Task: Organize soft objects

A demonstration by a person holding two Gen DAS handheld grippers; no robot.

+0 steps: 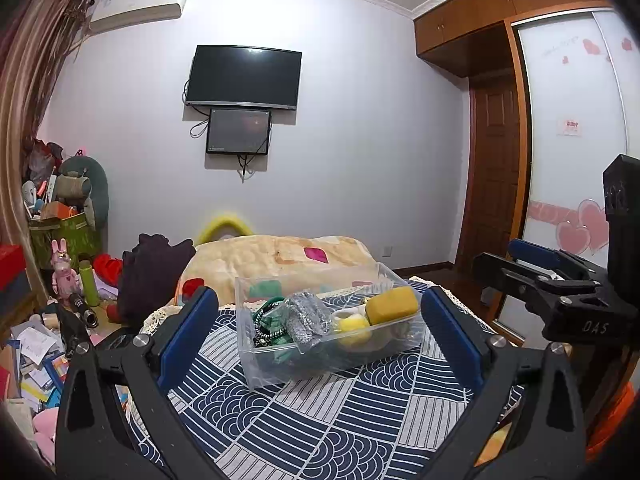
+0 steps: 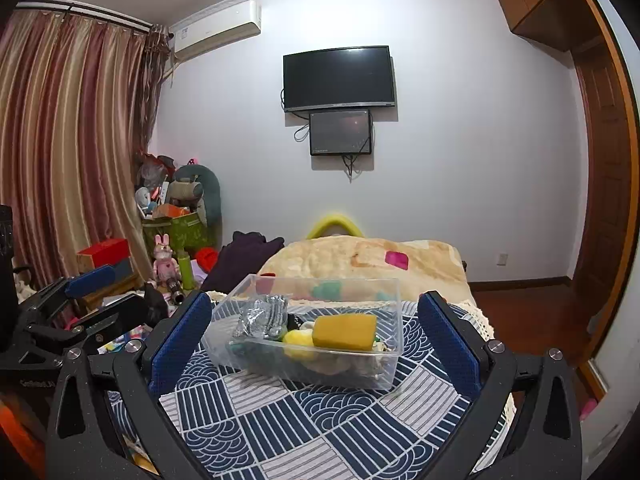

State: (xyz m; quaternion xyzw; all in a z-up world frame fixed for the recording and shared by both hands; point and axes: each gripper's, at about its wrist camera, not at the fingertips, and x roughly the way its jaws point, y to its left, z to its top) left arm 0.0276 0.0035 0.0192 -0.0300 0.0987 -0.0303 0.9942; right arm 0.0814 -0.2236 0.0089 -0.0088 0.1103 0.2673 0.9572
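Observation:
A clear plastic bin [image 1: 256,372] [image 2: 390,368] stands on a blue-and-white patterned cloth [image 1: 320,420] [image 2: 300,420]. In it lie a yellow sponge [image 1: 392,305] [image 2: 345,332], a yellow fluffy ball [image 1: 352,330] [image 2: 298,338], a grey knitted piece [image 1: 308,314] [image 2: 262,316] and green items [image 1: 268,320]. My left gripper [image 1: 320,324] is open and empty, held before the bin. My right gripper [image 2: 316,328] is open and empty, also before the bin. The right gripper shows at the right edge of the left wrist view [image 1: 560,280]. The left gripper shows at the left of the right wrist view [image 2: 80,312].
A beige blanket [image 1: 280,260] [image 2: 360,260] lies behind the bin with dark clothing [image 1: 152,272] [image 2: 244,256] beside it. Toys, boxes and papers [image 1: 60,260] [image 2: 172,240] are piled at the left by the curtain. A wardrobe [image 1: 572,140] stands at the right.

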